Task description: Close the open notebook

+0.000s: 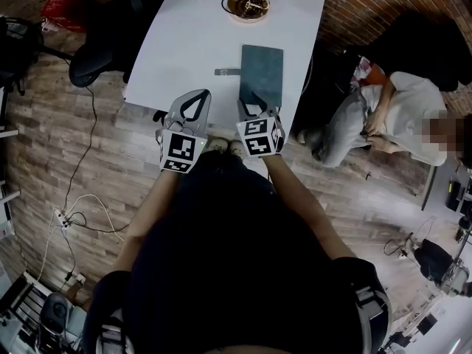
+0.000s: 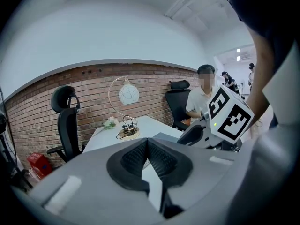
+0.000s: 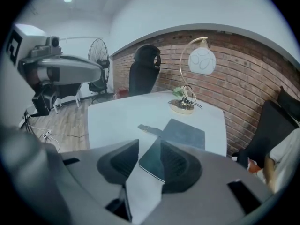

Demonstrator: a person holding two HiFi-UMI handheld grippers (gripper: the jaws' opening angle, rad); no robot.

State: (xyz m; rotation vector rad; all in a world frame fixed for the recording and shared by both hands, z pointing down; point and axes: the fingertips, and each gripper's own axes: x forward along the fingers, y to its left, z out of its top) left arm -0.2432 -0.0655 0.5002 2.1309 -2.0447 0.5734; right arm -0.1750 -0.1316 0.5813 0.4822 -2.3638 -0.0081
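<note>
Notebook [image 1: 262, 72] flat on bench [image 1: 192, 43]; likely light, stiff cover, grip near edge; R gripper [image 3: 150, 145] wide, L gripper [image 2: 147, 141] closed, empty.

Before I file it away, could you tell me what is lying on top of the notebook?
Nothing lies on the notebook where its cover shows; the open right gripper hangs over its near edge and hides that strip in the head view.

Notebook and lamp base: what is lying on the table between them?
Nothing: between the notebook and the lamp base the table is bare, as the head view shows.
</note>
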